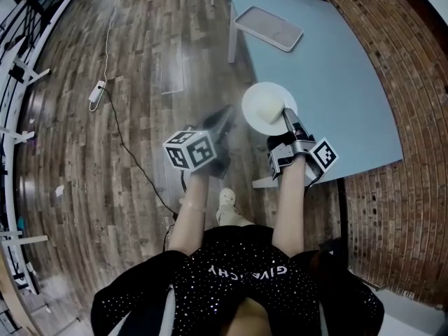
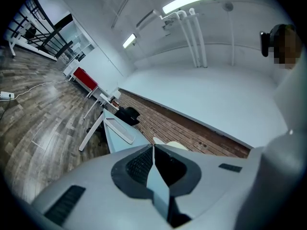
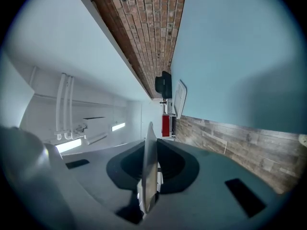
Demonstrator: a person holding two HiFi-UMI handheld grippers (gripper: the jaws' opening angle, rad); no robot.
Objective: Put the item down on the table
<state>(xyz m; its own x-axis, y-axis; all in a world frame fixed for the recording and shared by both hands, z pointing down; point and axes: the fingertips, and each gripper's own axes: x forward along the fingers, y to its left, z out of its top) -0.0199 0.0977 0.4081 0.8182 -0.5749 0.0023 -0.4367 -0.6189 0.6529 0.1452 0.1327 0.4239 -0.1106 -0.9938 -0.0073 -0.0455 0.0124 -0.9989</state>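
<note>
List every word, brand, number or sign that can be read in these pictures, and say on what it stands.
"GIVENCHY": white print on the person's black top, seen upside down.
Marker cubes, left and right: black square patterns only, no words.
Plate, tray: no print visible.

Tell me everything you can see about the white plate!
The plate is round, white and smooth, like china, with a creamy patch I can't make out. The right claw pinches its rim, holding it about flat over the near edge of the light blue table. Whether it touches the table, I can't tell.
</note>
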